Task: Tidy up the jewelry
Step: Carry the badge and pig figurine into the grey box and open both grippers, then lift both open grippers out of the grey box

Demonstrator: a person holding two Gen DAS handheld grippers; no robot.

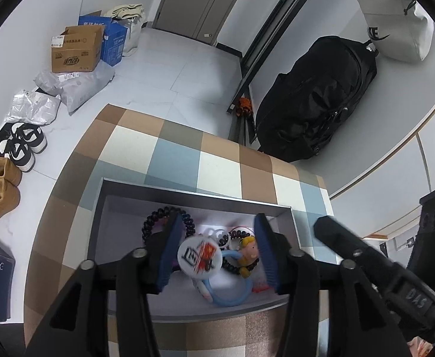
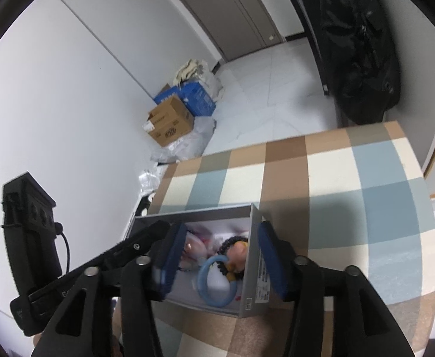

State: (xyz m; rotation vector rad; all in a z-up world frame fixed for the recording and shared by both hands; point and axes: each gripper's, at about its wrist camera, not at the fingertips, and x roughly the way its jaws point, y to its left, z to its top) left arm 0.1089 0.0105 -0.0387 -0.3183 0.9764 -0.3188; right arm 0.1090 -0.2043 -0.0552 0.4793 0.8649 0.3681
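Note:
A grey open box [image 1: 193, 197] sits on the checked tablecloth [image 1: 187, 154]. It holds a round white badge [image 1: 198, 256], a blue ring [image 1: 232, 296], black spiral hair ties [image 1: 158, 217], a black bead bracelet [image 1: 232, 266] and a small blond doll charm [image 1: 248, 251]. My left gripper [image 1: 218, 223] is open above the box, its fingers either side of the badge and doll, holding nothing. My right gripper [image 2: 221, 230] is open over the box's right end [image 2: 254, 261], with the blue ring [image 2: 217, 282] and doll [image 2: 238, 251] between its fingers. The right gripper's black finger shows in the left view [image 1: 366, 253].
The table stands on a white tiled floor. On the floor are cardboard and blue boxes [image 1: 77, 49], plastic bags [image 1: 77, 86], shoes [image 1: 21, 145] and a black duffel bag [image 1: 315, 98]. A door [image 1: 202, 0] is at the back.

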